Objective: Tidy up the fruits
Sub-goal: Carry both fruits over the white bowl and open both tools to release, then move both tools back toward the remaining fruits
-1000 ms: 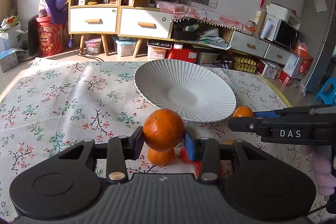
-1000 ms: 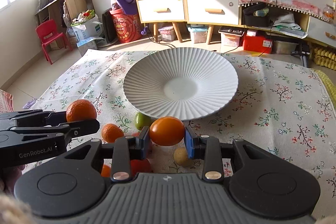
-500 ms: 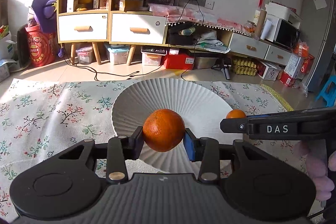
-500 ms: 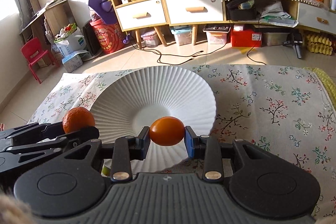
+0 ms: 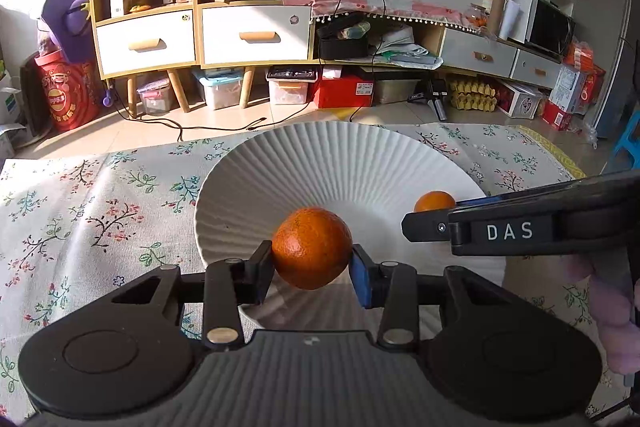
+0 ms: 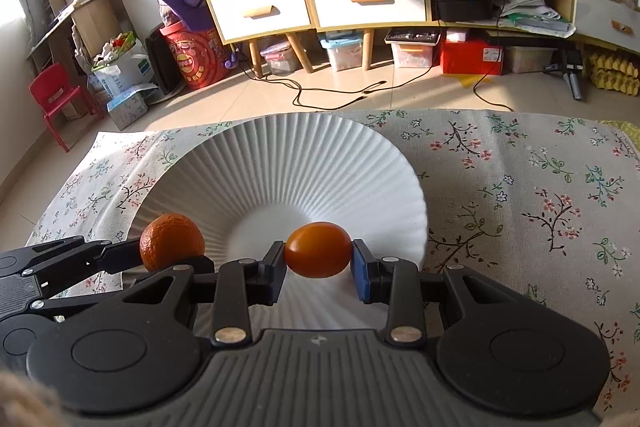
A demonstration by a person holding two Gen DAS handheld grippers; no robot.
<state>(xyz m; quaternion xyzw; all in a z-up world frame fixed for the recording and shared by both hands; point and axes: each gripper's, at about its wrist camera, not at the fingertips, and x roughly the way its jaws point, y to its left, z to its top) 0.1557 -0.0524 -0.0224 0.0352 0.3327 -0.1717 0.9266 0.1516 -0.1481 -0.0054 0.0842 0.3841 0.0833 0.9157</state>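
My left gripper (image 5: 312,269) is shut on a rough orange mandarin (image 5: 312,247) and holds it above the near part of a white ribbed plate (image 5: 320,163). My right gripper (image 6: 318,267) is shut on a smooth orange fruit (image 6: 318,249) over the same plate (image 6: 288,155), to the right of the left one. The smooth fruit also shows in the left wrist view (image 5: 434,201), and the mandarin shows in the right wrist view (image 6: 172,241). The other fruits on the cloth are hidden behind the grippers.
The plate lies on a floral tablecloth (image 6: 540,179) whose far edge runs just behind it. Beyond are the tiled floor (image 6: 280,103) with cables, a wooden drawer cabinet (image 5: 200,35), storage boxes and a red child's chair (image 6: 56,99).
Both grippers have risen and moved forward with their fruits, from the near cloth to over the plate. The loose fruits on the cloth have dropped out of view.
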